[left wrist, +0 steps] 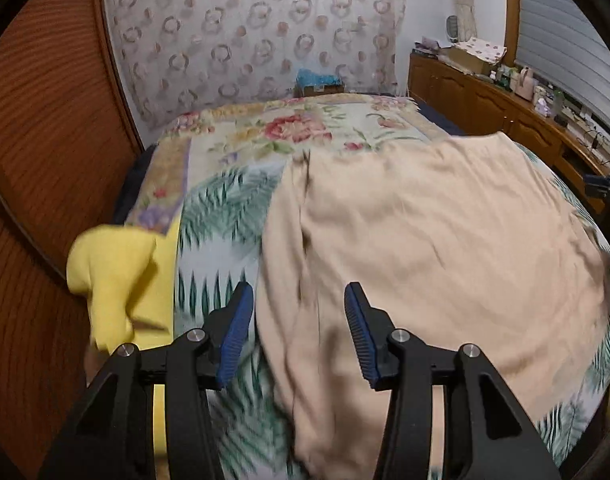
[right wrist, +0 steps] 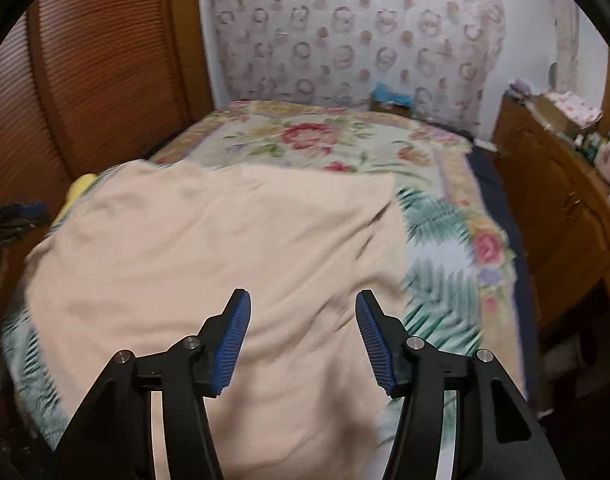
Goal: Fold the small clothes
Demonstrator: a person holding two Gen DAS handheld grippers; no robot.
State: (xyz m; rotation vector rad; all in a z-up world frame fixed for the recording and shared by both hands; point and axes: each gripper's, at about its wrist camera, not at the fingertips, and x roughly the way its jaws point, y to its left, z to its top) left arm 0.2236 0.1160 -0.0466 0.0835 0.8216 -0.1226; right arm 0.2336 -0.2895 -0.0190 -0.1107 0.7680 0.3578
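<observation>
Progress: while the peach cloth [left wrist: 425,240] lies spread on the bed [left wrist: 233,200], we judge the folding barely begun, if at all; a lengthwise ridge near its 9 o'clock edge may be a fold or a seam, we cannot tell which.
Left claw [left wrist: 299,308]: we see its jaws apart, nothing between them, above the cloth's 9 o'clock edge.
Right claw [right wrist: 303,312]: we see its jaws apart and empty too, over the cloth toward its 3 o'clock edge.
Left to do: we judge every fold of this cloth, then the yellow garment [left wrist: 121,272].
Yellow garment: we find it crumpled at 9 o'clock of the peach cloth, apart from it, at the bed's edge.
Around: a louvred door [left wrist: 45,120] at 9 o'clock; a cluttered dresser [left wrist: 485,96] at 2 o'clock.
In the way: we see nothing on the cloth.
</observation>
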